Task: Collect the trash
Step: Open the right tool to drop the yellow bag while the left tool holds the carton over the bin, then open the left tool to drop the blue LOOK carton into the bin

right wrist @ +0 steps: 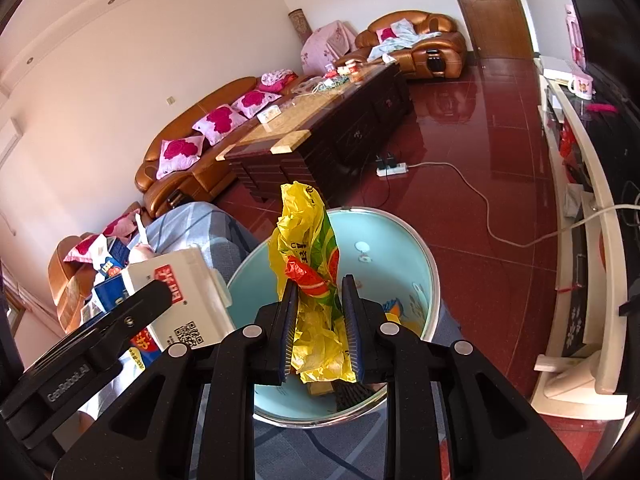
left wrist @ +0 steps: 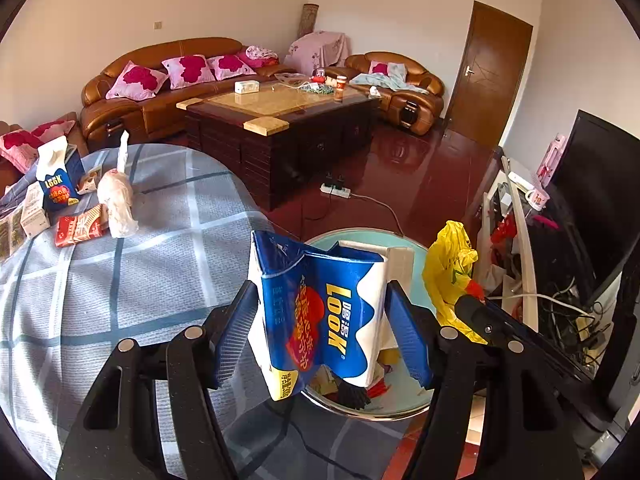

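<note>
While the left gripper's point(left wrist: 322, 326) jaws clamp a crumpled blue carton point(left wrist: 316, 316), the right gripper's point(right wrist: 318, 328) pinch a wrinkled yellow bag point(right wrist: 308, 264).

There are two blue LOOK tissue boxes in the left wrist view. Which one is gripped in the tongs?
The crumpled LOOK box, clamped between the left tongs above the bin. The other LOOK box stands untouched on the checked cloth.

right gripper point(right wrist: 320, 320) clamped a crumpled yellow plastic bag point(right wrist: 310, 248) above a pale blue bin point(right wrist: 420, 264), left gripper point(right wrist: 132, 316) beside it carried a white carton point(right wrist: 180, 296), checked tablecloth point(right wrist: 192, 220) behind
</note>
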